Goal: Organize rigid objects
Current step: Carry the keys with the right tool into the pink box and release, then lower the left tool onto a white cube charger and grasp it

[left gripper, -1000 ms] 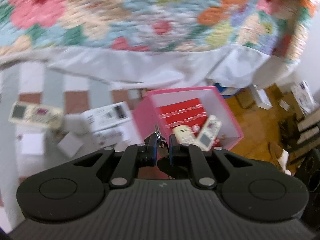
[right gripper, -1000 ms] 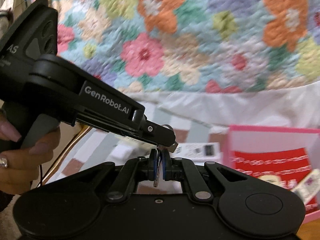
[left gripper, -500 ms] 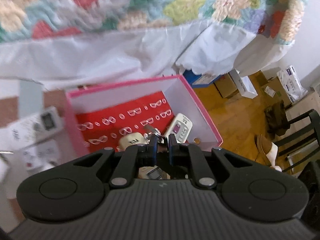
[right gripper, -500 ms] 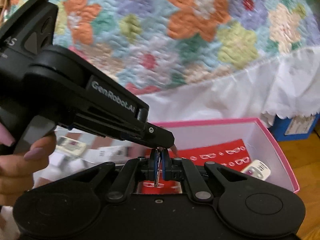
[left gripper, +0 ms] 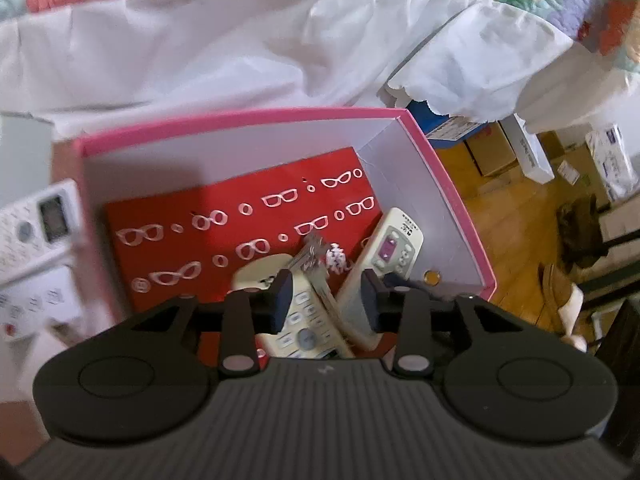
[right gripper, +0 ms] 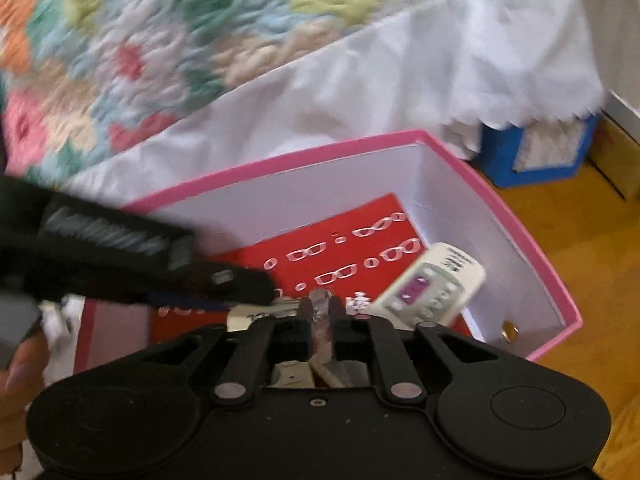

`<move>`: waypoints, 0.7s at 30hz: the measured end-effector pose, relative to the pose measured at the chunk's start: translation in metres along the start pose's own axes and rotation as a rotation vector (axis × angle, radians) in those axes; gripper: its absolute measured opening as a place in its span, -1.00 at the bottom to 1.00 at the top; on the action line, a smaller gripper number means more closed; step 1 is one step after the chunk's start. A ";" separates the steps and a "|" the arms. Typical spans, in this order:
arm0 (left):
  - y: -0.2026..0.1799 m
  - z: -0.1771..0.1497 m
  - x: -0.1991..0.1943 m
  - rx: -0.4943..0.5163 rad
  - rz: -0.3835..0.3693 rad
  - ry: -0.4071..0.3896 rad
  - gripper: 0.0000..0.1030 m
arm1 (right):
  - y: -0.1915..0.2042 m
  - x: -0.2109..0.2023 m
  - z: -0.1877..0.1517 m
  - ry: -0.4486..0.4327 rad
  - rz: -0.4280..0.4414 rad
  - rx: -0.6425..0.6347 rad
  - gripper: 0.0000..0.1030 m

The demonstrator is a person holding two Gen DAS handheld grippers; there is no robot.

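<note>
A pink box (left gripper: 448,184) with a red glasses-print lining (left gripper: 208,220) holds two white remotes (left gripper: 394,248) (left gripper: 296,312) and a bunch of keys (left gripper: 316,256). My left gripper (left gripper: 326,300) is open just above the remotes, with the keys lying free ahead of its fingers. In the right wrist view my right gripper (right gripper: 320,314) is shut on the keys (right gripper: 320,304) over the same box (right gripper: 532,248). The left gripper's body (right gripper: 120,264) reaches in from the left.
Another white remote (left gripper: 38,220) and small white boxes (left gripper: 32,308) lie left of the pink box. A white sheet (left gripper: 240,52) and floral quilt (right gripper: 140,40) hang behind. Cardboard boxes (left gripper: 532,152) and a blue box (right gripper: 540,148) sit on the wooden floor at right.
Both grippers moved right, over the pink box. My left gripper opened and let go of the keys. The right gripper stays shut on them.
</note>
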State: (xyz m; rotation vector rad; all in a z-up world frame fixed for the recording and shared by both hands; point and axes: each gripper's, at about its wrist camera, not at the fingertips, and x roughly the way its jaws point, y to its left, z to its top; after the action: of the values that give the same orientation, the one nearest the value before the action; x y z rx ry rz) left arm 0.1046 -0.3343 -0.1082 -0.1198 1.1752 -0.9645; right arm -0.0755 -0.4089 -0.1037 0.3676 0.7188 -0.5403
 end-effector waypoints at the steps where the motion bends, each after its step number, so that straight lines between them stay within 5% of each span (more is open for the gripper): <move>1: 0.000 0.000 -0.007 0.016 0.004 0.005 -0.20 | 0.001 -0.007 0.000 -0.003 0.014 0.007 -0.62; 8: 0.007 0.001 -0.064 0.120 0.039 0.031 -0.20 | 0.033 -0.064 0.000 0.023 0.178 0.030 -0.48; 14: 0.021 -0.005 -0.124 0.177 0.118 0.029 -0.13 | 0.088 -0.107 -0.002 0.080 0.329 -0.071 -0.22; 21: 0.055 -0.037 -0.161 0.233 0.180 0.062 -0.13 | 0.157 -0.108 -0.025 0.150 0.454 -0.259 -0.11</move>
State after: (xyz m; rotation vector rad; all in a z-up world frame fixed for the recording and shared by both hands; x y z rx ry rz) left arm 0.0978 -0.1756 -0.0379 0.2002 1.1011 -0.9425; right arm -0.0652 -0.2344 -0.0241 0.3170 0.8085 0.0115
